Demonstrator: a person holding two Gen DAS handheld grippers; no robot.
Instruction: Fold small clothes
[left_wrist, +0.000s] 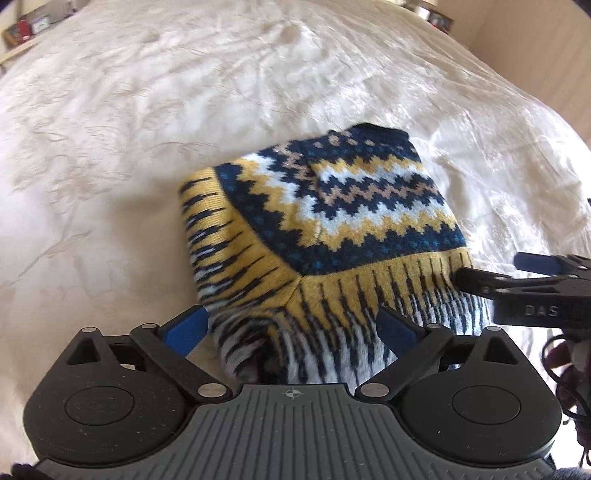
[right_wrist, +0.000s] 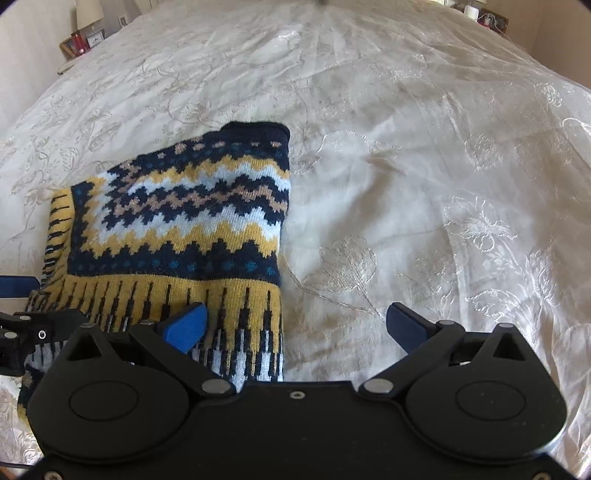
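The knitted sweater (left_wrist: 325, 229) lies folded into a compact block on the cream bedspread (left_wrist: 147, 129) of the bed, its ribbed yellow hem towards both cameras, a flat place where the layers can settle. The left hand-held gripper (left_wrist: 291, 330) hovers over the near edge with its blue pads spread wide and nothing pinched, which suggests a fold has just been laid down. The right hand-held gripper (right_wrist: 295, 326) also stands spread, straddling the sweater's right edge with one pad over the hem and the other over bare bedspread, probably ready to square that side
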